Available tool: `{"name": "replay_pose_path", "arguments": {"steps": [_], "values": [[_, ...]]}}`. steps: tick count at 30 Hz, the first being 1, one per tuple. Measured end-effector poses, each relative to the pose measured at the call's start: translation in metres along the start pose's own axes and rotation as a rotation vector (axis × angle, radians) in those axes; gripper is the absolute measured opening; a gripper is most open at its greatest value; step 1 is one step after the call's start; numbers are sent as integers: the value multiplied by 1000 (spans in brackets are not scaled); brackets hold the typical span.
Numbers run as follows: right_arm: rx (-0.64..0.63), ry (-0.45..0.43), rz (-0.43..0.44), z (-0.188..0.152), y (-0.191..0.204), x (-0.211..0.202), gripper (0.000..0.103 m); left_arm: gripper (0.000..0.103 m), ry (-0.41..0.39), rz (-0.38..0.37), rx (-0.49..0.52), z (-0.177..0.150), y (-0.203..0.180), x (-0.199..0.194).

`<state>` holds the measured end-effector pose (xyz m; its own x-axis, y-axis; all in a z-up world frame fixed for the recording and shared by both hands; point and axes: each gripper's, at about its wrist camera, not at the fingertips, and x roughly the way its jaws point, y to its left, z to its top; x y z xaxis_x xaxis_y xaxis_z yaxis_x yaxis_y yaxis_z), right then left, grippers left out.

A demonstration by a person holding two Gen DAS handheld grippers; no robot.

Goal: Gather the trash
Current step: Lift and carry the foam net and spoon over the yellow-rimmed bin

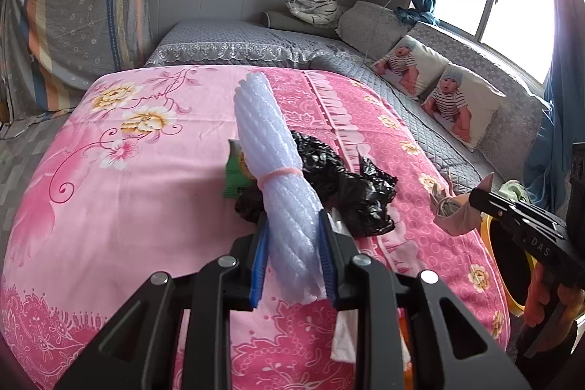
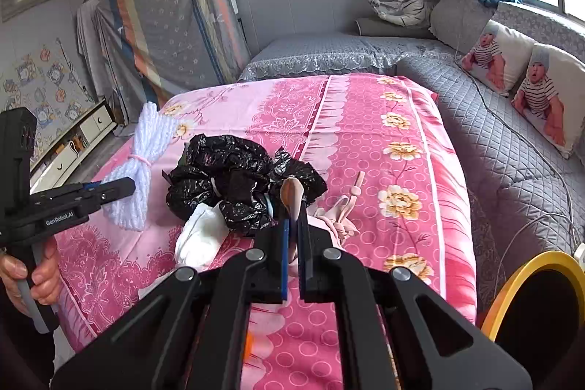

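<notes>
Two hand-held grippers work over a bed covered by a pink floral sheet [image 2: 365,141], each carrying one piece of trash. The left gripper [image 1: 292,236] has its jaws partly closed on the near end of a white foam-net bundle [image 1: 270,148], which is tied with a pink band and angles away over the sheet; the pads press on both of its sides. The right gripper [image 2: 292,233] has its jaws almost fully closed, pinching a thin pink-beige scrap [image 2: 292,196] that stands up between them; whether the pink cords just beside it on the sheet belong to the scrap cannot be told. Between the two loads a crumpled black plastic bag [image 2: 237,181] lies on the sheet, with a white crumpled tissue [image 2: 201,236] at its near edge and a green packet [image 1: 236,178] beside the bundle. A yellow-rimmed bin [image 2: 512,291] stands off the bed's right side, near the right gripper. The step in hand appears to be carrying picked items to the bin. The next move probably calls for bringing each load over the rim before the jaws part, then returning for the bag, tissue and packet.
</notes>
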<state>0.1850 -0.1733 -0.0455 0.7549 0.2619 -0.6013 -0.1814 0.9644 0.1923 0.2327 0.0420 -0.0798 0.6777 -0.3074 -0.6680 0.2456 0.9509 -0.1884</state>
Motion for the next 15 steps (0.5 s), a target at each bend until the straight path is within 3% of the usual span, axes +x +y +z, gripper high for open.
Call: {"name": "replay_pose_path", "arguments": {"steps": [15], "values": [[157, -109, -130, -9, -99, -82, 3, 24, 37, -156, 198, 17, -134, 36]]}}
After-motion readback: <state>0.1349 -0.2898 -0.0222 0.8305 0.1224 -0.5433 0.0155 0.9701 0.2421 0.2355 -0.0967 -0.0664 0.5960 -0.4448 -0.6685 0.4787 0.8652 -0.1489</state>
